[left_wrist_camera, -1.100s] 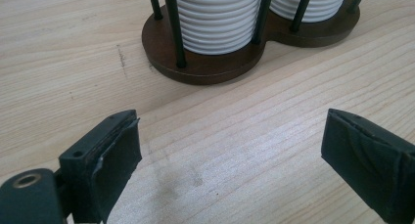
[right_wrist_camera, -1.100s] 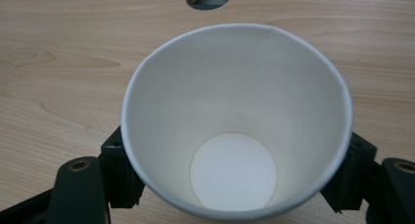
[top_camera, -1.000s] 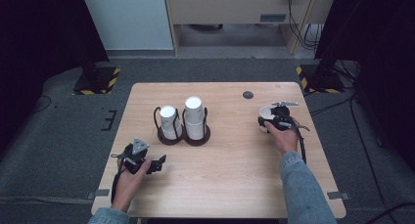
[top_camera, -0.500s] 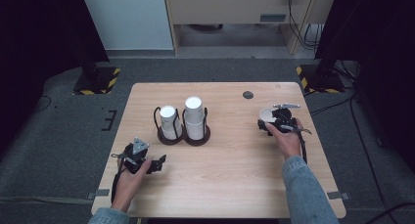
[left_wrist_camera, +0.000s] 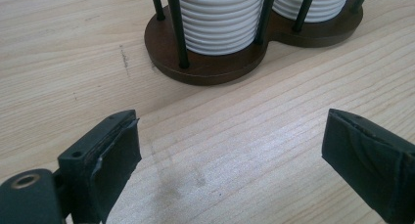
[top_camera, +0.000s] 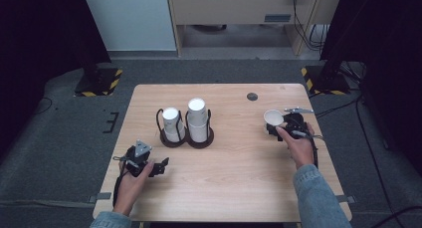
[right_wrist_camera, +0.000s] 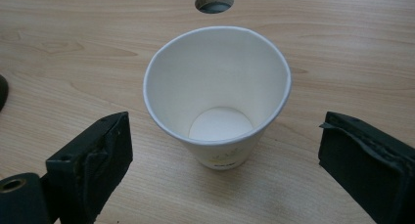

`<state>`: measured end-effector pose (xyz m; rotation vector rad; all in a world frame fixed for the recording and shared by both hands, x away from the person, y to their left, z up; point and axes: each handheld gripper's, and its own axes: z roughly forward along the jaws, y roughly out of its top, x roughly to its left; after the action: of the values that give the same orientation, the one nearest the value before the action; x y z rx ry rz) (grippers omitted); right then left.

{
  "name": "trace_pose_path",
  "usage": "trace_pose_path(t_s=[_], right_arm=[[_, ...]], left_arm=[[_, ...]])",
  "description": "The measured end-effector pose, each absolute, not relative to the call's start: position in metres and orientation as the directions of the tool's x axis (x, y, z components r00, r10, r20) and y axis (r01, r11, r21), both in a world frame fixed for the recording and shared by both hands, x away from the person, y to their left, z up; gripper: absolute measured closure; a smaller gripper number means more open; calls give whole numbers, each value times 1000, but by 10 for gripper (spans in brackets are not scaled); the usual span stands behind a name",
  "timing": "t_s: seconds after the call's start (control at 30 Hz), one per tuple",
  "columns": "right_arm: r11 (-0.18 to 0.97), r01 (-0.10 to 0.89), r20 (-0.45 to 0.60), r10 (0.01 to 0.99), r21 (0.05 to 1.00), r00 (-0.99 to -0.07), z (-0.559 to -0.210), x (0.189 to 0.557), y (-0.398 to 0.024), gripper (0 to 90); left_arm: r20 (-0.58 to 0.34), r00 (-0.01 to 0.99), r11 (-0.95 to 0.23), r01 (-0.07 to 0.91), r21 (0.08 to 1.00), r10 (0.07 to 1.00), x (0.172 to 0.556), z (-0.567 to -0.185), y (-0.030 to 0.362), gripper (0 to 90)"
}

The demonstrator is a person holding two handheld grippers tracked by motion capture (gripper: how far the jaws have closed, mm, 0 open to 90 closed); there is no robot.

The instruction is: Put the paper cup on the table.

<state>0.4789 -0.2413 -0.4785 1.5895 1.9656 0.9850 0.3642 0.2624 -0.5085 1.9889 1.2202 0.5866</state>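
Since the earlier frame the right tongs (right_wrist_camera: 222, 155) have just been opening, jaws standing clear of the upright paper cup (right_wrist_camera: 217, 94) on the table's (top_camera: 239, 188) right side, a light, crushable thing best taken mid-wall; left tongs (left_wrist_camera: 230, 150) gape empty.

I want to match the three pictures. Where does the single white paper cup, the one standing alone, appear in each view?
High view: the paper cup stands right of centre, just beyond the right gripper.
Left gripper view: it is not in this picture.
Right gripper view: the cup stands at the centre, between the open jaws, untouched.
Shared landmark: the round hole in the table, beyond the cup.
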Motion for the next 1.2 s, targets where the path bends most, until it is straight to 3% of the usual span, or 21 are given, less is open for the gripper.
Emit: trace_pose_path(t_s=[1.2], right_arm=[[98, 643, 133, 944, 760, -301, -462, 434, -252, 60]], left_arm=[[15, 442, -306, 594, 744, 897, 365, -512, 263, 59]])
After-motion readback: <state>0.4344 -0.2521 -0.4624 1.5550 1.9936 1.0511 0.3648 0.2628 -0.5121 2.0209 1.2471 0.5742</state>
